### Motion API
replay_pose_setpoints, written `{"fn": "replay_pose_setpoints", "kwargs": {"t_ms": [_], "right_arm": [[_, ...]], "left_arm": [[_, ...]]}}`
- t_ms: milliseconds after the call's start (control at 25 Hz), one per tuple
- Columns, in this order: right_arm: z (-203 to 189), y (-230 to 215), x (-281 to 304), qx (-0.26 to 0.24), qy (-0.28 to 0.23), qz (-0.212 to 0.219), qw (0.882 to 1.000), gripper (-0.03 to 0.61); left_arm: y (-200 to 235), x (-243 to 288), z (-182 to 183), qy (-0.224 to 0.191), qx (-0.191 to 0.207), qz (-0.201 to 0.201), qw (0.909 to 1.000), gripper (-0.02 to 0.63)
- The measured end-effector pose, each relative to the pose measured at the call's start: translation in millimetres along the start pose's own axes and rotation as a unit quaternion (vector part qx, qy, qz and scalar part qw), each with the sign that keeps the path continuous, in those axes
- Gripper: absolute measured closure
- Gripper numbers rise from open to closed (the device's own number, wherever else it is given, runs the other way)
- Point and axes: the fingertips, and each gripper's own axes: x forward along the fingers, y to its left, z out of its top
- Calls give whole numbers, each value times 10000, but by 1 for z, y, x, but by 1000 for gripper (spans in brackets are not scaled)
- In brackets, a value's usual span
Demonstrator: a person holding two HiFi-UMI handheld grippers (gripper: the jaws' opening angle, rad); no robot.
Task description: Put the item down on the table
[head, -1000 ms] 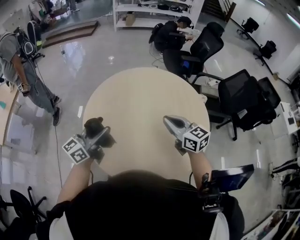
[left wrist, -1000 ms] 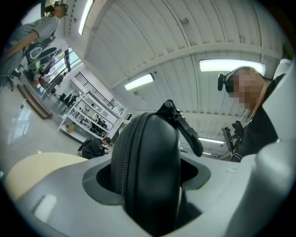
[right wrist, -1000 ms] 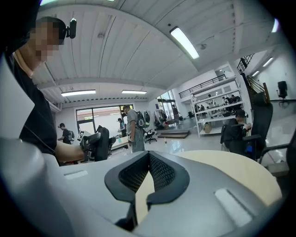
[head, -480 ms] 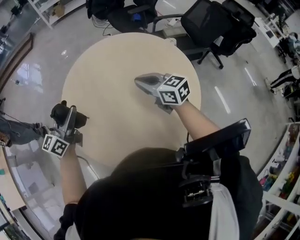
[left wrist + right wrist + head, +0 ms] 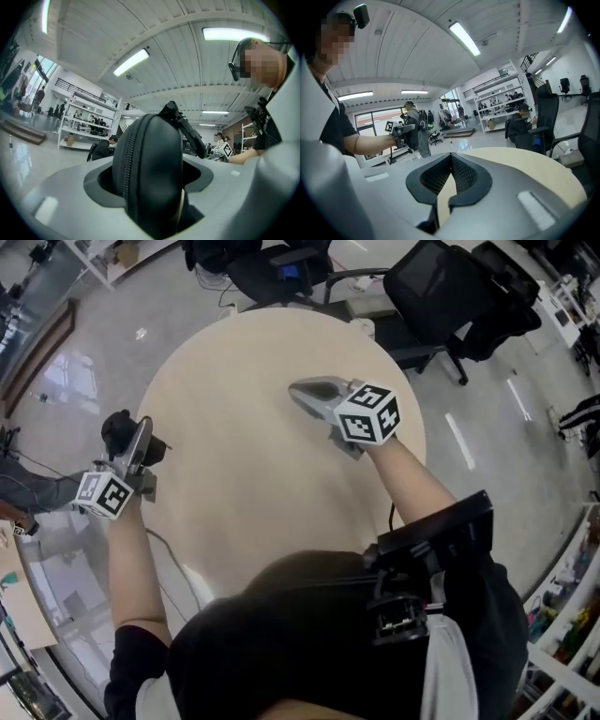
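A black zippered case (image 5: pixel 118 427) sits between the jaws of my left gripper (image 5: pixel 127 434), which is shut on it. It hangs just off the left edge of the round beige table (image 5: pixel 234 381), above the floor. In the left gripper view the case (image 5: pixel 152 159) fills the middle, standing on edge with its zipper facing the camera and a strap over its top. My right gripper (image 5: pixel 309 390) hovers over the right half of the table. Its jaws are shut with nothing between them, and in the right gripper view (image 5: pixel 450 157) the tabletop (image 5: pixel 525 164) lies beyond.
Black office chairs (image 5: pixel 459 287) crowd the table's far right side. A person's leg (image 5: pixel 33 491) shows on the glossy floor at the left. In the right gripper view a seated person (image 5: pixel 519 123) and white shelves (image 5: pixel 501 105) stand beyond the table.
The head camera has swung round. My left gripper with the case has moved from the table's front-left rim to just outside its left edge. The right gripper stays over the table.
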Motion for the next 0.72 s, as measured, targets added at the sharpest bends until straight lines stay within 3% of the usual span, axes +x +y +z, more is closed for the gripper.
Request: {"fn": "replay_pose_setpoints", "kwargs": {"t_ms": [240,440,720], "right_arm": [[-13,-26,18,-103,-208,-181,9996,565],[12,-76,45,-148,-306,-215,9992,565],[24,-121,83,-306,-403,-155,9986,565]], "left_arm": [[40,49,-13,20,304,-213,9993,293],[77,118,-5,233,508,-203,9982,293],[122,201,-21,732,876,-215,9932,293]]}}
